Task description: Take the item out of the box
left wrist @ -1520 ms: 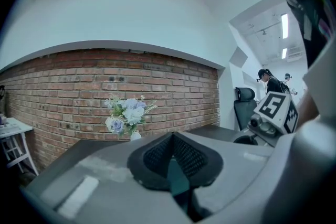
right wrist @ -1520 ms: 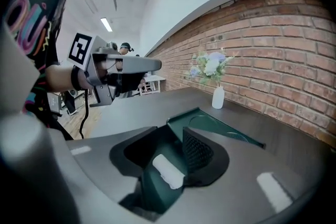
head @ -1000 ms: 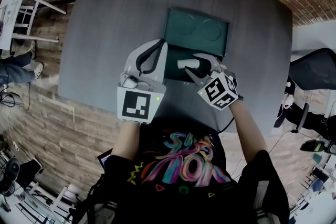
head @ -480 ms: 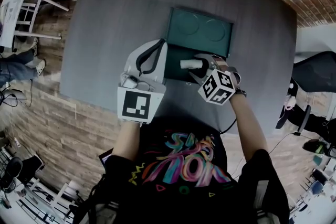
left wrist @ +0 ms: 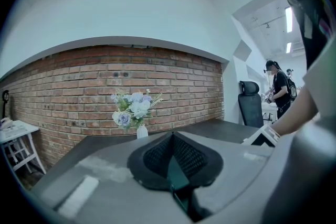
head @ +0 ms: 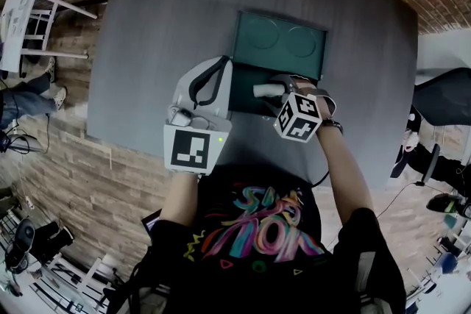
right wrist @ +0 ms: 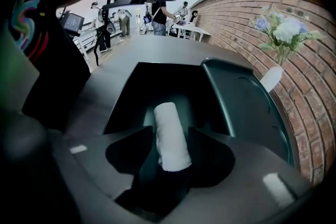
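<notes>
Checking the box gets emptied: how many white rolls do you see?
1: a white roll between the right gripper's open jaws, inside the box. The gripper may hide more.

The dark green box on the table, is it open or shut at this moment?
Open. The lid is swung back beyond the box, and its uncovered inside shows, with a white roll there.
</notes>
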`<control>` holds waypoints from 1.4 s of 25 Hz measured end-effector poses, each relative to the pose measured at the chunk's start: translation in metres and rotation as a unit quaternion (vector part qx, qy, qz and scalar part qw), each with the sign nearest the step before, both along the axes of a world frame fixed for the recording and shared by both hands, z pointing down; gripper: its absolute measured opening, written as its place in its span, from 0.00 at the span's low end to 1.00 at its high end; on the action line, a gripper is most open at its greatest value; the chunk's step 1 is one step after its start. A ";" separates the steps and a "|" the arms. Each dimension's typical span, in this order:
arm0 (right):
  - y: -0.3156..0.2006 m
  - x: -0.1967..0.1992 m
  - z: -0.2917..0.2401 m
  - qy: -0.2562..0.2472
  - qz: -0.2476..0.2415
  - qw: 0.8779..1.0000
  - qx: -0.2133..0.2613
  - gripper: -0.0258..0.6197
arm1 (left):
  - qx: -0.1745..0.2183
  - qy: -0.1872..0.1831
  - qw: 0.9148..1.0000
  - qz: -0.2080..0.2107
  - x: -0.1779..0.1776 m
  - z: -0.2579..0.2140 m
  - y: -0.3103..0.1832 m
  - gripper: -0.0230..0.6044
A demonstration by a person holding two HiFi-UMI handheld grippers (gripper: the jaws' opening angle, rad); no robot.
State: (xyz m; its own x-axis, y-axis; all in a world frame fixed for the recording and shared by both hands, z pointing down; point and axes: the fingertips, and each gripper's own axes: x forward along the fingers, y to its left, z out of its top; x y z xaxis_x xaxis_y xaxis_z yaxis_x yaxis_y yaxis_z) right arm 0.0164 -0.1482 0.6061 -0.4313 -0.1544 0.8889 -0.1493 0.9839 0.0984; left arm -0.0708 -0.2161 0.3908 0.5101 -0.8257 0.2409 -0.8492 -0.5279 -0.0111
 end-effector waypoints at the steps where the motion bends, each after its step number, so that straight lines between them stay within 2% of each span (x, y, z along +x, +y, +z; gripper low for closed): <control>1: 0.001 0.000 0.002 0.005 -0.002 1.000 -0.005 0.35 | 0.000 -0.001 1.000 0.000 0.000 0.000 0.000 0.04; 8: 0.004 0.000 0.003 0.010 0.001 1.000 -0.016 0.35 | -0.001 0.002 1.000 0.003 0.004 -0.001 0.002 0.04; 13: 0.008 -0.001 0.004 0.012 -0.003 1.000 -0.017 0.28 | 0.000 0.002 1.000 0.007 0.007 -0.001 0.001 0.04; 16: 0.008 -0.001 0.004 0.010 -0.003 1.000 -0.017 0.27 | 0.002 0.002 1.000 0.006 0.006 -0.003 0.001 0.04; 24: 0.008 -0.001 0.003 0.013 -0.009 1.000 0.000 0.26 | 0.003 0.001 1.000 0.003 0.003 -0.005 0.002 0.04; 35: 0.004 0.004 -0.032 -0.013 0.015 0.999 0.040 0.26 | 0.016 0.001 1.000 0.014 0.009 -0.018 0.008 0.04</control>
State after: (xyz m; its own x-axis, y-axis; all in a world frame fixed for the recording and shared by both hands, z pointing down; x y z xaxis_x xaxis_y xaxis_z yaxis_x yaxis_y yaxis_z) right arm 0.0205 -0.1439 0.5740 -0.4476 -0.2378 0.8620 -0.1819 0.9681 0.1726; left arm -0.0621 -0.2077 0.3725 0.5333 -0.8184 0.2139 -0.8342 -0.5508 -0.0275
